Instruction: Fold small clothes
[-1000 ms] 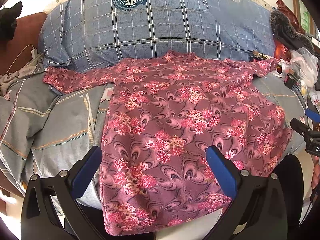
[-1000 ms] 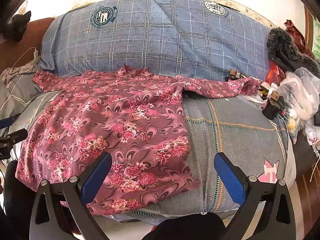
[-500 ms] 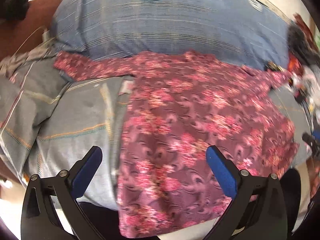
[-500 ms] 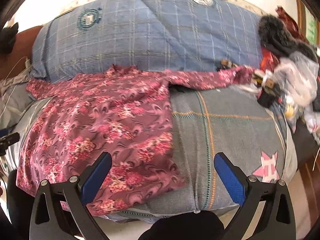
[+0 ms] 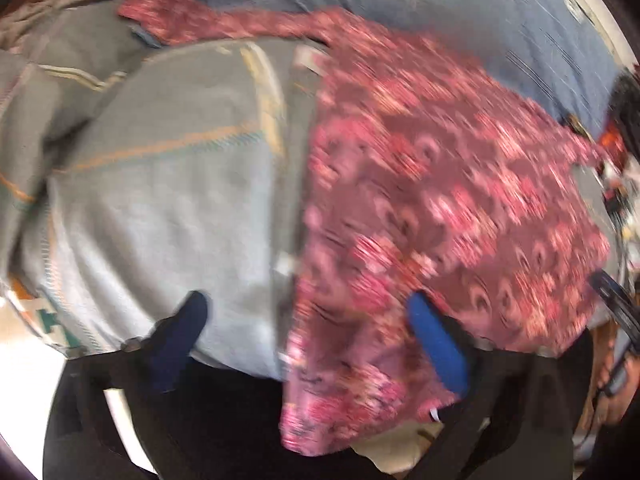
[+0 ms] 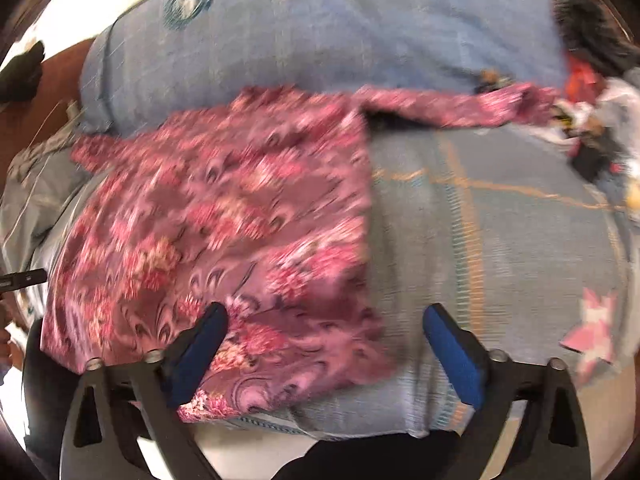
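The floral shirt [image 6: 224,216] lies spread flat on the grey quilt [image 6: 500,240] of the bed, sleeves out to both sides, collar toward the blue pillow [image 6: 320,32]. Both views are motion-blurred. Your left gripper [image 5: 316,344] and right gripper [image 6: 324,348] have jaws spread wide, holding nothing. Each straddles a bottom hem corner, so drop lower, pinch one fabric layer only, not the quilt, and lift both corners evenly. Versus a second ago: both cameras have closed in on the hem and swung outward toward the shirt's side edges; the shirt itself hasn't shifted.

Grey quilt [image 6: 520,240] — blue plaid pillow [image 6: 340,32] behind.
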Demonstrator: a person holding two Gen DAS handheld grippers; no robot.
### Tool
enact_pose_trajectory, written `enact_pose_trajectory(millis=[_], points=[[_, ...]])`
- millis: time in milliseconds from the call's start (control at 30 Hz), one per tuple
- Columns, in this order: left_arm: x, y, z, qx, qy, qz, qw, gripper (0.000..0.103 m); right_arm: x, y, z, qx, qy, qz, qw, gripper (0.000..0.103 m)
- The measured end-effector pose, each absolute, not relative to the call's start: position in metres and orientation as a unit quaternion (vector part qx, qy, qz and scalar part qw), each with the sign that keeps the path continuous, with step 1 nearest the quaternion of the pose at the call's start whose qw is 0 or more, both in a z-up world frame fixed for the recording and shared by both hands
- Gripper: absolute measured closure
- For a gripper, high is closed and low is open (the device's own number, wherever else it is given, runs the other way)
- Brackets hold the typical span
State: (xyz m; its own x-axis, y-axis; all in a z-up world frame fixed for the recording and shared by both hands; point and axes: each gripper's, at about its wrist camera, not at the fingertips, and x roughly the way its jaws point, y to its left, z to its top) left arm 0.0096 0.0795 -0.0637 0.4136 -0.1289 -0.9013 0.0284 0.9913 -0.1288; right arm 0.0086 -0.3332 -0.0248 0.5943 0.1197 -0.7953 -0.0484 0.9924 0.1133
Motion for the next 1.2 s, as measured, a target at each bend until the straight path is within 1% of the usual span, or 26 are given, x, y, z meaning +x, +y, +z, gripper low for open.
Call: enact_pose_trajectory(millis=[33, 67, 100, 133, 167, 233, 300, 367, 433, 467, 500, 567, 633, 667, 700, 733, 767, 800, 833, 900, 967, 1033, 1067, 1133, 1167, 1200], points=[[0.010, 0.073, -0.065, -0.035, 0.546, -0.059, 0.835, 0.067, 0.010, -0.333, -0.028, 0.036, 0.456, 0.045, 0.888, 0.057], [0.010, 0.068, -0.066, -0.026, 0.554, -0.073, 0.829, 0.083, 0.006, -0.334, -0.024, 0.028, 0.446, 0.039, 0.894, 0.079], [0.010, 0.066, -0.063, -0.029, 0.555, -0.082, 0.827, 0.094, 0.005, -0.339, -0.021, 0.049, 0.450, 0.058, 0.890, 0.093], [0.010, 0.066, -0.058, -0.036, 0.553, -0.082, 0.828, 0.098, -0.002, -0.349, -0.013, 0.096, 0.444, 0.085, 0.887, 0.093], [0.009, 0.068, -0.050, -0.047, 0.548, -0.090, 0.830, 0.099, -0.013, -0.357, -0.001, 0.128, 0.424, 0.103, 0.890, 0.093], [0.005, 0.074, -0.038, -0.067, 0.537, -0.098, 0.835, 0.099, -0.034, -0.366, 0.019, 0.148, 0.396, 0.121, 0.898, 0.093], [0.003, 0.081, -0.032, -0.061, 0.533, -0.079, 0.840, 0.099, -0.056, -0.374, 0.031, 0.157, 0.383, 0.123, 0.902, 0.093], [0.003, 0.088, -0.040, -0.048, 0.549, -0.051, 0.833, 0.099, -0.066, -0.378, 0.020, 0.145, 0.413, 0.094, 0.894, 0.093], [0.005, 0.093, -0.054, -0.039, 0.570, -0.032, 0.820, 0.099, -0.065, -0.382, -0.009, 0.122, 0.474, 0.041, 0.871, 0.094], [0.004, 0.096, -0.058, -0.042, 0.576, -0.031, 0.816, 0.099, -0.064, -0.385, -0.020, 0.120, 0.492, 0.023, 0.862, 0.097], [0.002, 0.099, -0.058, -0.047, 0.576, -0.034, 0.815, 0.099, -0.066, -0.390, -0.024, 0.131, 0.496, 0.019, 0.858, 0.092], [-0.001, 0.100, -0.055, -0.060, 0.570, -0.044, 0.818, 0.098, -0.071, -0.404, -0.024, 0.187, 0.473, 0.030, 0.860, 0.090], [-0.001, 0.097, -0.053, -0.066, 0.564, -0.056, 0.822, 0.092, -0.074, -0.412, -0.020, 0.230, 0.447, 0.053, 0.863, 0.073], [0.001, 0.093, -0.051, -0.067, 0.562, -0.061, 0.822, 0.090, -0.075, -0.415, -0.018, 0.235, 0.438, 0.055, 0.866, 0.056], [0.003, 0.088, -0.049, -0.069, 0.559, -0.066, 0.824, 0.088, -0.073, -0.413, -0.016, 0.233, 0.432, 0.052, 0.870, 0.053], [0.006, 0.084, -0.046, -0.069, 0.557, -0.071, 0.825, 0.087, -0.067, -0.409, -0.015, 0.227, 0.428, 0.050, 0.873, 0.053], [0.010, 0.076, -0.041, -0.068, 0.552, -0.081, 0.827, 0.087, -0.063, -0.404, -0.011, 0.223, 0.414, 0.052, 0.881, 0.056], [0.011, 0.068, -0.036, -0.065, 0.546, -0.088, 0.830, 0.079, -0.062, -0.400, -0.003, 0.225, 0.391, 0.062, 0.890, 0.057], [0.015, 0.060, -0.032, -0.059, 0.539, -0.092, 0.835, 0.062, -0.059, -0.395, 0.006, 0.226, 0.359, 0.075, 0.903, 0.057], [0.024, 0.046, -0.030, -0.039, 0.520, -0.086, 0.849, 0.042, -0.046, -0.384, 0.013, 0.209, 0.336, 0.087, 0.914, 0.058], [0.031, 0.034, -0.037, -0.017, 0.517, -0.074, 0.852, 0.041, -0.025, -0.374, 0.006, 0.179, 0.347, 0.084, 0.917, 0.059], [0.041, 0.025, -0.050, 0.002, 0.537, -0.067, 0.841, 0.041, 0.002, -0.360, -0.025, 0.117, 0.426, 0.052, 0.896, 0.074], [0.044, 0.022, -0.055, 0.012, 0.545, -0.064, 0.836, 0.041, 0.005, -0.357, -0.026, 0.097, 0.422, 0.047, 0.900, 0.078], [0.046, 0.019, -0.054, 0.024, 0.544, -0.067, 0.836, 0.042, 0.005, -0.364, -0.009, 0.106, 0.414, 0.063, 0.902, 0.078], [0.048, 0.019, -0.050, 0.022, 0.537, -0.073, 0.840, 0.042, 0.010, -0.378, 0.003, 0.135, 0.411, 0.070, 0.899, 0.079], [0.049, 0.020, -0.045, 0.017, 0.531, -0.079, 0.844, 0.042, 0.014, -0.398, 0.014, 0.167, 0.392, 0.067, 0.902, 0.078]])
